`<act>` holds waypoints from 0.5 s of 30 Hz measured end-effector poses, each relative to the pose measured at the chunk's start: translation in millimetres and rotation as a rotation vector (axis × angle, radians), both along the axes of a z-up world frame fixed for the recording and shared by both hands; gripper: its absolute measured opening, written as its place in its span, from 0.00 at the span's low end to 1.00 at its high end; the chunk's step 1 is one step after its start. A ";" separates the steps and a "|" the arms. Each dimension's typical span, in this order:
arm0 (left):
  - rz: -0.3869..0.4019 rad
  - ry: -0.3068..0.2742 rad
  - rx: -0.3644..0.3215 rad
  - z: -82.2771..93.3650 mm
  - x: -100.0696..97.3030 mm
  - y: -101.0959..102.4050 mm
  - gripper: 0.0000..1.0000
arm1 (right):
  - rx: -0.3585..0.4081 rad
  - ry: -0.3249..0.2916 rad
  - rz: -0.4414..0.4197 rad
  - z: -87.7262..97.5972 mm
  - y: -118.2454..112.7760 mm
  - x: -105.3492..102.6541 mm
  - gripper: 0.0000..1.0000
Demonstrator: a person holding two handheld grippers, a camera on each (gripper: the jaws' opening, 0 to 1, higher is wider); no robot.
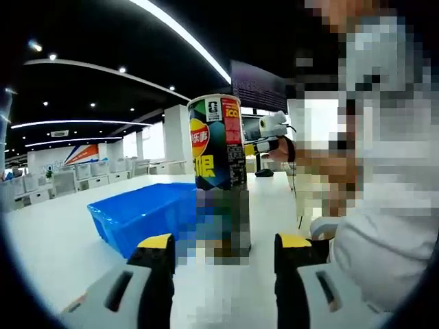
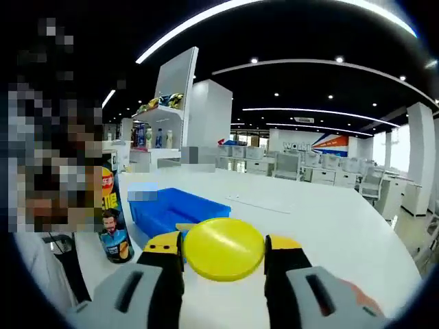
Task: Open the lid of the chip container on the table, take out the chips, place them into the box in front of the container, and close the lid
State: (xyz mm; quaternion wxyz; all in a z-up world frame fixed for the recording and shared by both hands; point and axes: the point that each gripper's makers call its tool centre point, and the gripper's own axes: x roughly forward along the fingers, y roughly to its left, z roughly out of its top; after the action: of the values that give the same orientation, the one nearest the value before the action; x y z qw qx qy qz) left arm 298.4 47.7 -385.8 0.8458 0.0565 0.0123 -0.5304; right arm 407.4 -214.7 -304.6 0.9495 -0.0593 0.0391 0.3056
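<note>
As the left gripper view looks across the white table (image 1: 55, 247), the chip can (image 1: 218, 144) stands tall right ahead, just past the tips of the left gripper (image 1: 223, 250). Its two jaws are spread apart with nothing between them, one on each side of the can's bottom but not touching it. The blue box (image 1: 137, 216) sits just beside the can, and no chips can be seen in it. Behind the can, the right gripper (image 1: 269, 133) hangs in the air, and a person in white is close on that side.

Over in the right gripper view, the right gripper (image 2: 224, 250) is clamped on the yellow lid (image 2: 223, 249), held flat between its jaws. So the lid looks to be off already. The can (image 2: 114, 219) stands far to the side, next to the box (image 2: 175, 205). The chips likely still have to come out and go into the box, then the lid goes back on. Nothing blocks the way.
</note>
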 end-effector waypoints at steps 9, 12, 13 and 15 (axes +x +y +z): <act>0.009 -0.013 -0.025 7.8 0.4 0.7 0.59 | -0.022 -0.056 0.090 37.8 31.4 4.0 0.46; 0.011 -0.009 -0.025 7.1 0.5 1.9 0.59 | -0.023 -0.064 0.125 48.0 42.6 4.3 0.46; 0.012 -0.007 -0.024 6.7 0.4 2.3 0.59 | -0.025 -0.065 0.130 49.1 44.1 4.2 0.46; 0.012 -0.004 -0.022 6.1 0.0 3.1 0.60 | -0.034 -0.074 0.148 54.7 51.2 3.6 0.46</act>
State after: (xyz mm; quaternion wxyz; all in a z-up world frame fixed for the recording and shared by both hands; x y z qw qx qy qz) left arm 298.5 50.7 -379.7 0.8495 0.0479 0.0052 -0.5254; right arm 411.0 -163.5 -249.9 0.9240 -0.0895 0.0046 0.3718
